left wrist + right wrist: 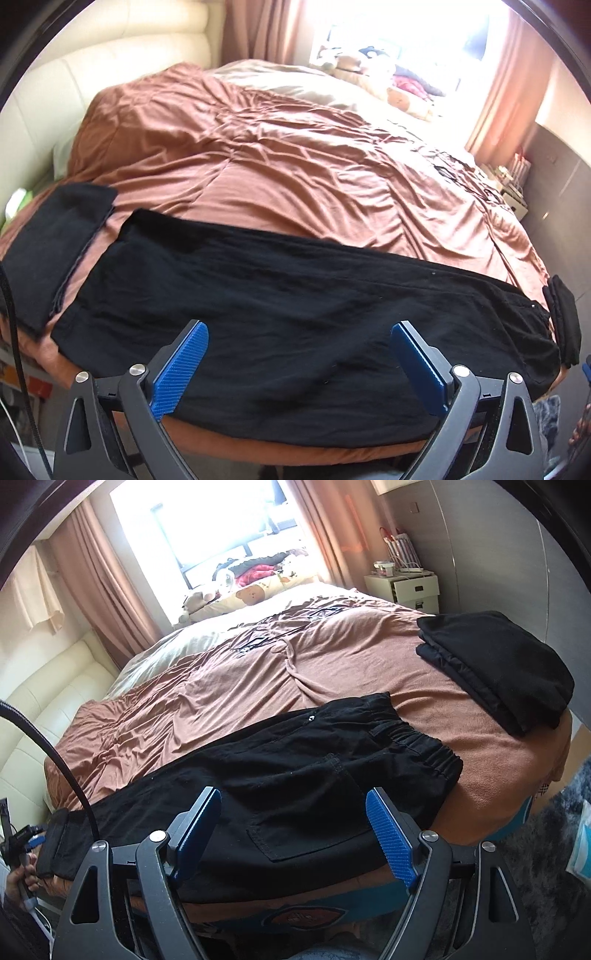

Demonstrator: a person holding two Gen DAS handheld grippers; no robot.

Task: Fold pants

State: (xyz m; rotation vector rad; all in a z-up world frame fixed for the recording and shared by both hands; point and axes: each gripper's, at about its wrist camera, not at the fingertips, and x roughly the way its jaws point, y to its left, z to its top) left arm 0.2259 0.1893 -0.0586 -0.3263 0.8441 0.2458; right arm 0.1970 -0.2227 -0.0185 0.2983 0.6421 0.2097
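Black pants (295, 314) lie flat and stretched lengthwise along the near edge of a bed with a brown cover (258, 166). In the right wrist view the pants (280, 775) show their elastic waistband (417, 746) at the right and a back pocket (306, 812). My left gripper (300, 328) hovers open over the middle of the pants, with nothing pinched between its blue pads (177, 369). Over the pocket area near the waist my right gripper (294, 794) is also open, its pads (391, 838) clear of the cloth.
A folded black garment (55, 251) lies left of the pants. A folded black stack (495, 668) lies to their right on the bed corner. A white nightstand (406, 590), stuffed toys (251, 594) by the window, a cream padded headboard (37, 720) and a grey rug (546, 830) surround the bed.
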